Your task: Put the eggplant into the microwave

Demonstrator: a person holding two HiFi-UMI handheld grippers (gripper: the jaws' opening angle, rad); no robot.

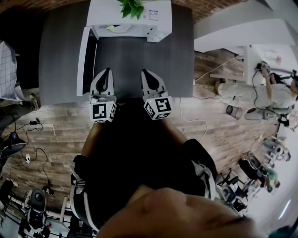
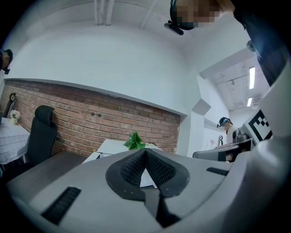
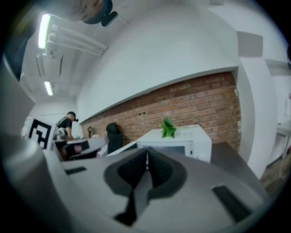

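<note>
Your left gripper (image 1: 107,72) and your right gripper (image 1: 145,73) are both closed on nothing, side by side in front of the white box-shaped microwave (image 1: 160,21). It stands at the far end of the dark grey table (image 1: 139,56), with its door (image 1: 83,60) open and a leafy green plant (image 1: 132,8) on top. You cannot tell if the eggplant is inside.

My head view looks steeply down from above onto the dark grey tabletop (image 1: 60,56), with the white box-shaped microwave (image 1: 107,14) at its far edge. My left gripper view sits low behind the left gripper (image 2: 144,151) and faces level toward the red brick wall (image 2: 91,120). My right gripper view rides the right gripper (image 3: 146,152), rolled to one side, and faces that same wall. All three views share the microwave and the green leafy plant (image 1: 132,8) on top of it.
</note>
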